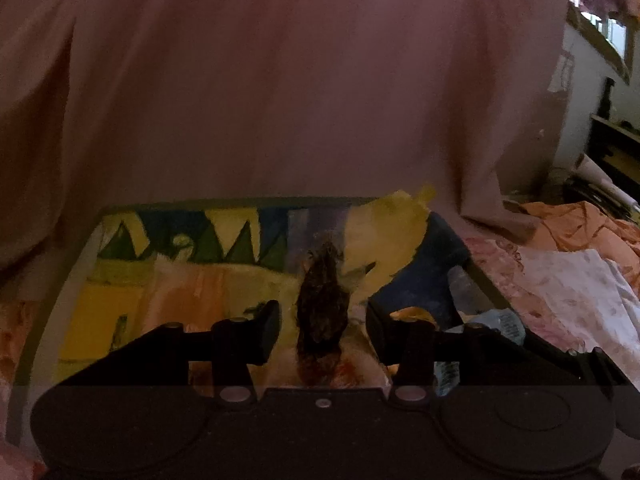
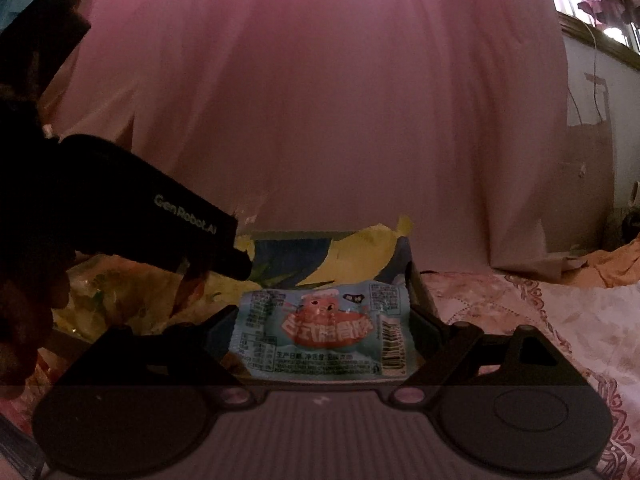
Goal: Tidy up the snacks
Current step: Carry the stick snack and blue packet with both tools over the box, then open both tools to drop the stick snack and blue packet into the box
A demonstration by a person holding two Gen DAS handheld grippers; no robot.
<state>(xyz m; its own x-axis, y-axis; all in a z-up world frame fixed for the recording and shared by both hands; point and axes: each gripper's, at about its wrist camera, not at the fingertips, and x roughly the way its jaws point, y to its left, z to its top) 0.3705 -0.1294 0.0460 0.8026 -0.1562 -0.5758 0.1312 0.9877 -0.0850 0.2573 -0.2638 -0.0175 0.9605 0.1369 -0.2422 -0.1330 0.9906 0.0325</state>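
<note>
A light-blue snack packet (image 2: pixel 320 332) with a pink cartoon figure, red lettering and a barcode at its right end lies flat, printed face up, at the near edge of a colourful box (image 2: pixel 408 256). A dark, shaggy snack piece (image 1: pixel 322 304) stands upright inside that box.

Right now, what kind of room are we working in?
Most likely a bedroom. The snack box sits on a bed with a floral sheet, a pink curtain hangs behind it, and rumpled orange bedding lies to the right under a window.
</note>
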